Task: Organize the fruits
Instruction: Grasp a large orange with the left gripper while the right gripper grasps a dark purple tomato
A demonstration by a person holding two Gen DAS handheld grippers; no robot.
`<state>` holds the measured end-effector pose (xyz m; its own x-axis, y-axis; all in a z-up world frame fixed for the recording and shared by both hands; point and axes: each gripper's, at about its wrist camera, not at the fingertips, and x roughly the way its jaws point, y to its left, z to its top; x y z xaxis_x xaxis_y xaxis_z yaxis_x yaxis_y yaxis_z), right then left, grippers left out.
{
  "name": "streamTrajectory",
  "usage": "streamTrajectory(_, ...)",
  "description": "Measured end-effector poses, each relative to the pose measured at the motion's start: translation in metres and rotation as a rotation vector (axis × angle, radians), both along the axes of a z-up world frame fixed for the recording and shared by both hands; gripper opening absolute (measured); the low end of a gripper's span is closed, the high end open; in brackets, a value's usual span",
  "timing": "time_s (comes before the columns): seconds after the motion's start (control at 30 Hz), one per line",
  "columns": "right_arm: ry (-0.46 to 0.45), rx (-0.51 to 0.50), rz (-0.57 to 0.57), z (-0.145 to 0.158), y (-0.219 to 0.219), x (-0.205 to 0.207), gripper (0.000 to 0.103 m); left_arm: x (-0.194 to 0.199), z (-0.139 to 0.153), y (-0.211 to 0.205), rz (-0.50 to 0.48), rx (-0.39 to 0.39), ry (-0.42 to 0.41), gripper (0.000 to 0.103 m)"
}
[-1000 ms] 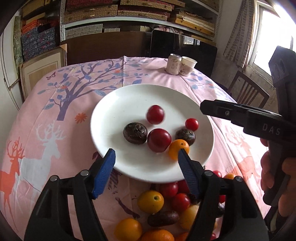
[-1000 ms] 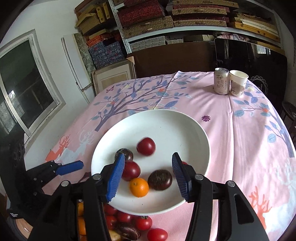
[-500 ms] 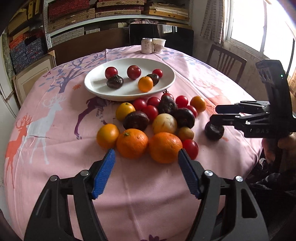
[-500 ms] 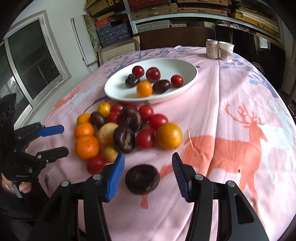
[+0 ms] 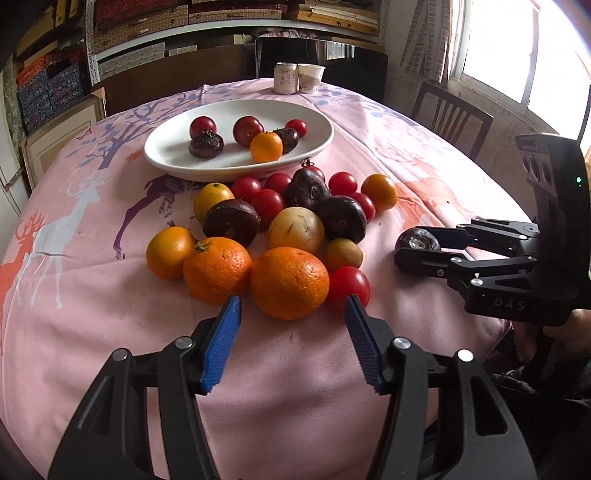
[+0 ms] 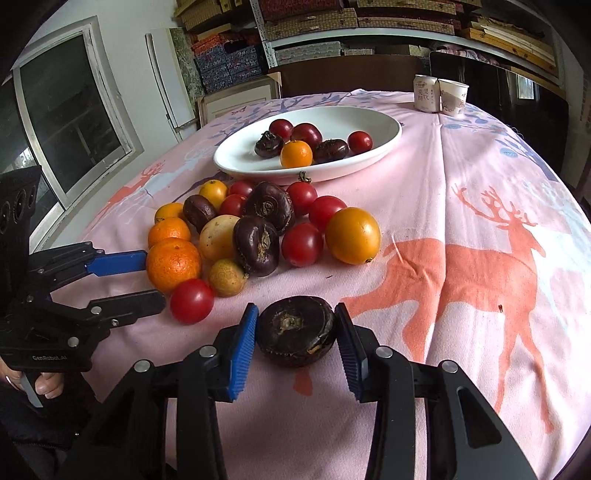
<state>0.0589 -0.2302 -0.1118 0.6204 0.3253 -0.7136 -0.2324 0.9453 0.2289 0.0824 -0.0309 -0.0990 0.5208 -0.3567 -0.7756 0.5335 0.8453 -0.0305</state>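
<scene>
The right gripper (image 6: pixel 295 325) has just been closing; its blue pads flank a dark round wrinkled fruit (image 6: pixel 296 335) at lower centre, contact unclear. The left gripper (image 5: pixel 291 314), narrowing, empty, faces a large orange (image 5: pixel 290 282). Beyond lies the white oval plate (image 6: pixel 384 146).

A lived-in home room: cloth-covered desk (image 5: pixel 388 122), wooden chair (image 5: pixel 452 118), curtained window (image 5: pixel 517 48), shelves (image 6: pixel 369 22) stacked with boxes.

White letters "DAS" stand on the black body of the right gripper (image 5: pixel 410 248) — and "GenRobot.AI" on the black body of the left gripper (image 6: pixel 153 278). The pale drink can's (image 6: pixel 425 92) print is unreadable.
</scene>
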Motion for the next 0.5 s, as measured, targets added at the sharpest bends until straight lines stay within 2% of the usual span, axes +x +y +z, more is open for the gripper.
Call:
streamTrajectory(0.17, 0.000, 0.031, -0.024, 0.001, -0.013, -0.008, 0.042, 0.006, 0.000, -0.007, -0.017, -0.007, -0.008, 0.057)
streamTrajectory(0.27, 0.007, 0.039, -0.027, 0.000, -0.017, -0.010, 0.042, 0.009, -0.002, -0.011, -0.034, -0.021, 0.003, 0.066)
streamTrajectory(0.33, 0.011, 0.049, -0.030, 0.000, -0.020, -0.011, 0.042, 0.014, -0.002, -0.010, -0.033, -0.054, 0.030, 0.065)
streamTrajectory(0.43, 0.011, 0.062, -0.035, 0.000, -0.023, -0.013, 0.042, 0.020, 0.000, -0.005, -0.038, -0.079, 0.053, 0.060)
streamTrajectory(0.47, 0.010, 0.062, -0.036, 0.000, -0.024, -0.014, 0.042, 0.020, 0.001, -0.002, -0.041, -0.086, 0.058, 0.056)
streamTrajectory(0.5, 0.008, 0.061, -0.036, 0.001, -0.025, -0.014, 0.042, 0.020, 0.001, 0.000, -0.037, -0.077, 0.052, 0.046)
